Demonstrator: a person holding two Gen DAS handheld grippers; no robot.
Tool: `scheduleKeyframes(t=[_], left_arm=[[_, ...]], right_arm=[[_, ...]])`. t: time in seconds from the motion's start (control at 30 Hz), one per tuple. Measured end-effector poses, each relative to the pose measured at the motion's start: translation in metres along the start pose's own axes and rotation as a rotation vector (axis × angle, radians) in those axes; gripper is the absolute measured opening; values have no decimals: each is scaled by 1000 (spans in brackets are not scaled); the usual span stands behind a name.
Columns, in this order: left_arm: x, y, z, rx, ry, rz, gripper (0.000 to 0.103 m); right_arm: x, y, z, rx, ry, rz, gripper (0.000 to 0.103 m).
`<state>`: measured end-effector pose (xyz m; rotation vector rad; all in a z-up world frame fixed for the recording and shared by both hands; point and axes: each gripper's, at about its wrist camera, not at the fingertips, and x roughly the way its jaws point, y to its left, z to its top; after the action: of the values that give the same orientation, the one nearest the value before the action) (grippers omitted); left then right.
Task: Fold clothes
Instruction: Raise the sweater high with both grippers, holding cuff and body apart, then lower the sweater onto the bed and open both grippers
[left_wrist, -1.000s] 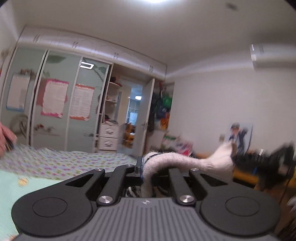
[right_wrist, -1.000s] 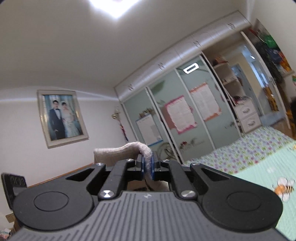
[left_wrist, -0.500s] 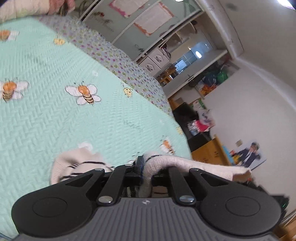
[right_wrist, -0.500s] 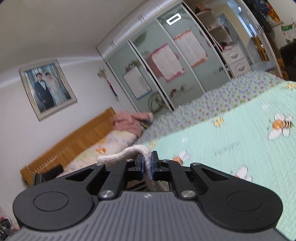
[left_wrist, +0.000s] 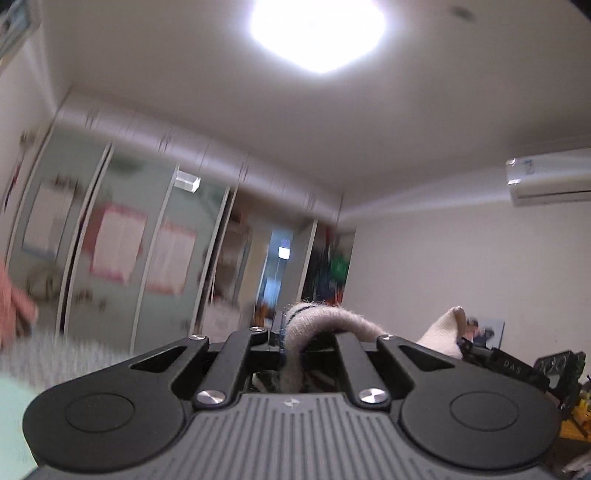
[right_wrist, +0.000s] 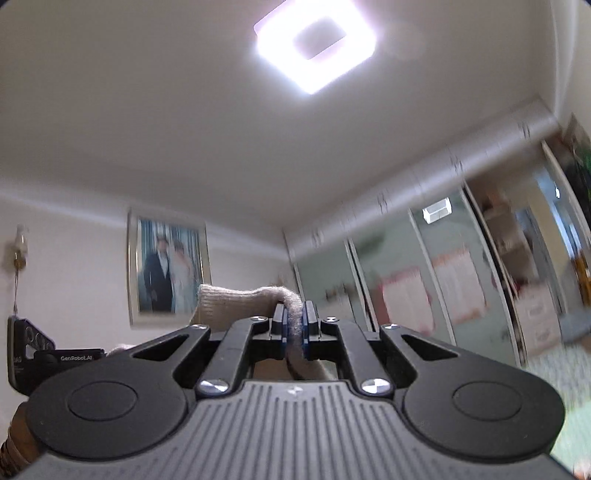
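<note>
Knitwear (left_wrist: 325, 323), cream and fuzzy, hangs lifted off the bed, pinched tight in my left gripper (left_wrist: 286, 334) and right gripper (right_wrist: 294, 325), so I should keep both pinches level and the edge taut.

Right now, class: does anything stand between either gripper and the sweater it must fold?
Nothing visible does. The left gripper is already shut on the sweater, and the right gripper is shut on another part of it. Both cameras point up at the ceiling, so the bed below is mostly out of view.
</note>
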<state>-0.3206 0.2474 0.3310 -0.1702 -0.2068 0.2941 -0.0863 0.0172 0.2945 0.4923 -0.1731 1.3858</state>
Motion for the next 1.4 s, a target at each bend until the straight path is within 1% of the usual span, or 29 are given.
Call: scheduleKeyframes(t=[0.1,0.17,0.23,0.3,0.37,0.4,0.43,0.47,0.53,0.6,0.63,0.7,0.73,0.77,0.8,0.83,0.87,0.9,0.93,1.0,1.03,1.1,1.13,1.17,1.2,1.27,1.3,1.37,1.4], left_arm=[[18,-2,14,-12,-2,33,6],[23,6,7,-58,42,39,6],[19,18,-8,-88,91,39,6],[17,30,-30,-104,153,56,6],[16,51,-62,-157,258,70,6],[18,61,-83,-164,306,79,6],[26,69,-112,-149,366,111,7],[34,80,-140,-118,436,151,7],[53,108,-204,-66,606,249,10],[65,151,-276,-109,806,401,11],[59,172,-307,-164,875,453,11],[45,215,-367,-283,1008,552,11],[30,224,-378,-325,989,563,12],[15,233,-387,-366,962,571,12],[-1,241,-396,-406,936,578,16],[-20,246,-397,-444,874,558,18],[-38,247,-395,-482,814,544,20],[-56,248,-393,-519,753,531,31],[-52,246,-394,-546,701,527,47],[-48,237,-392,-580,633,519,58],[-51,237,-393,-599,604,504,58],[-64,237,-391,-664,532,483,59],[-72,238,-391,-701,492,484,61],[-77,236,-392,-723,477,488,63],[-82,235,-394,-743,465,493,66],[-91,231,-398,-784,441,502,66],[-93,229,-398,-788,446,488,66],[-96,222,-398,-784,459,468,66],[-97,219,-397,-776,465,464,66]], right_arm=[[-3,-8,-3,-5,-4,-9,8],[-6,-14,-6,-8,-6,-14,8],[-8,-19,-8,-11,-9,-20,8],[-10,-25,-10,-15,-11,-26,8],[-11,-30,-16,-11,2,-34,8],[-7,-36,-30,4,51,-46,8],[-3,-45,-47,12,107,-64,8],[2,-56,-67,23,172,-87,8],[8,-83,-119,68,328,-154,8],[8,-111,-180,125,513,-236,12],[5,-122,-209,142,600,-280,12],[-16,-128,-266,128,753,-356,13],[-28,-126,-292,112,824,-376,13],[-40,-116,-313,74,882,-372,13],[-53,-106,-334,36,940,-367,13],[-66,-94,-353,-10,993,-350,14],[-76,-78,-368,-70,1026,-311,17],[-83,-63,-377,-121,1038,-277,24],[-89,-48,-384,-172,1037,-246,25],[-93,-18,-390,-261,1007,-194,31],[-90,-6,-388,-296,981,-172,35],[-80,17,-379,-378,908,-131,58],[-76,29,-375,-423,872,-111,62],[-73,40,-373,-479,839,-89,68],[-69,52,-374,-538,824,-61,73],[-60,76,-388,-669,866,22,74],[-55,87,-397,-739,889,57,74],[-45,100,-425,-889,942,92,73],[-41,105,-436,-939,958,100,72]])
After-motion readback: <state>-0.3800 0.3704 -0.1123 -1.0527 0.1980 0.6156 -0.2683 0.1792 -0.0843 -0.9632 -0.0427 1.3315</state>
